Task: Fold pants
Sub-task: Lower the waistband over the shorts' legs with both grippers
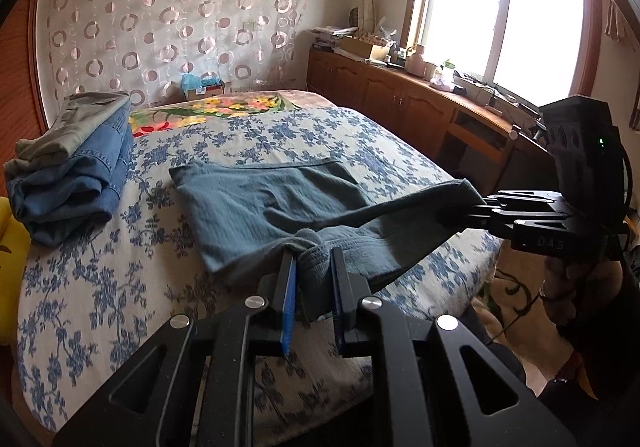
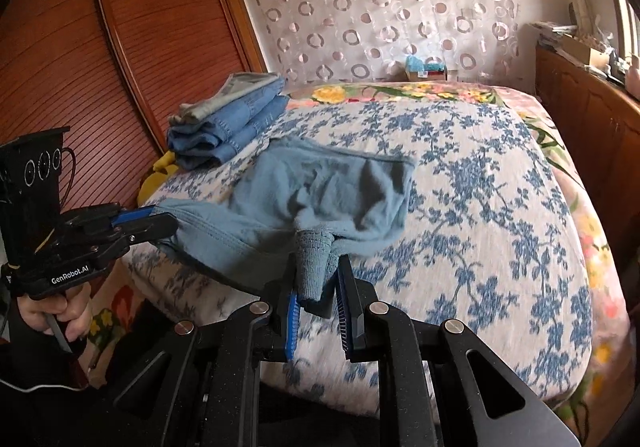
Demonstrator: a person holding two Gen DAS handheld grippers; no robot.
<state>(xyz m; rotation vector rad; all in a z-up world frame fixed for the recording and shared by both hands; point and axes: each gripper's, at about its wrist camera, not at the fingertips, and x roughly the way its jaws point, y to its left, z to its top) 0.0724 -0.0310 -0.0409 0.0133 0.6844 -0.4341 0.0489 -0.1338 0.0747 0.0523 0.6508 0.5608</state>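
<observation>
Pinching narrow bunched folds of the blue-grey knit pants [image 1: 256,203] draped over the floral bed [image 1: 100,287] just ahead, the left tool [image 1: 314,259] and right tool [image 2: 318,267] are risking fabric slipping free under tension.

Bed [image 1: 120,287] under blue-floral cover, brighter flowered blanket [image 1: 208,109] at far end; sheer curtain [image 1: 168,15] with ring pattern across back wall; reddish slatted wooden doors [image 2: 80,67] on one side; low wooden cabinets [image 1: 380,95] with cluttered top below bright window [image 1: 500,7]; daylight strong, window glass blown out
</observation>
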